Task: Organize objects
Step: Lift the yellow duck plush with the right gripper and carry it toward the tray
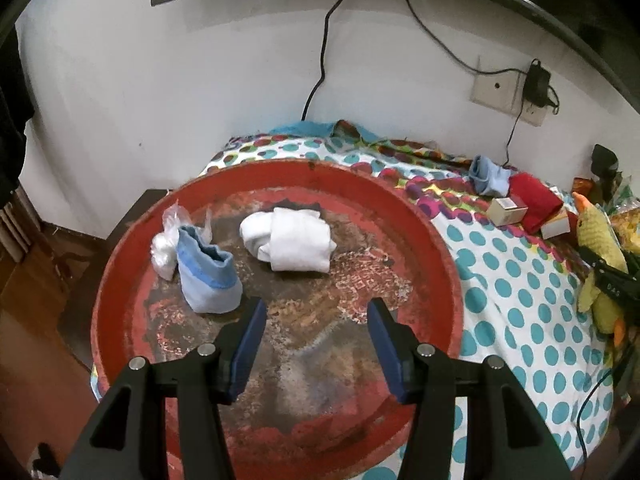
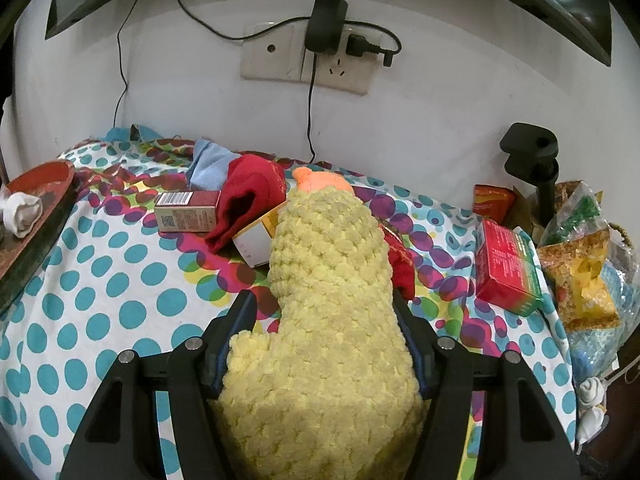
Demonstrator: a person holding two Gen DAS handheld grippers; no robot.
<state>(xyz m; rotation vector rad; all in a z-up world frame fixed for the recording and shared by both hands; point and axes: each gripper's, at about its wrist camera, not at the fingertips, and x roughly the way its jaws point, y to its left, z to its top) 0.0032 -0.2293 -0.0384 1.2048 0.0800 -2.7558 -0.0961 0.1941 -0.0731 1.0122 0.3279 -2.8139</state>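
Between the blue pads of the right gripper [image 2: 325,308] sits a yellow plush duck [image 2: 328,320], its knitted body filling the gap so that both pads press its sides; its orange beak points away toward the wall. Beyond the duck on the dotted cloth [image 2: 100,280] lie a red sock [image 2: 248,196], a small brown box [image 2: 187,211] just left of it and a pale blue sock [image 2: 210,168] behind. A red carton [image 2: 508,268] lies to the right, near a heap of snack bags [image 2: 580,264].

Over the red tray [image 1: 120,280] hangs the left gripper [image 1: 316,312], its jaws spread with nothing between them. Ahead of its left pad, apart from it, stands a light blue sock roll [image 1: 208,276], with a clear plastic bag of white stuff [image 1: 166,246] touching its far left side. A white sock bundle [image 1: 292,240] lies further back, near the tray's middle.

Only the left wrist view shows the tray's worn floor and all three things in it; there the duck appears at the far right edge, gripped. Only the right wrist view shows the carton and snack bags, with just the tray's rim at far left.
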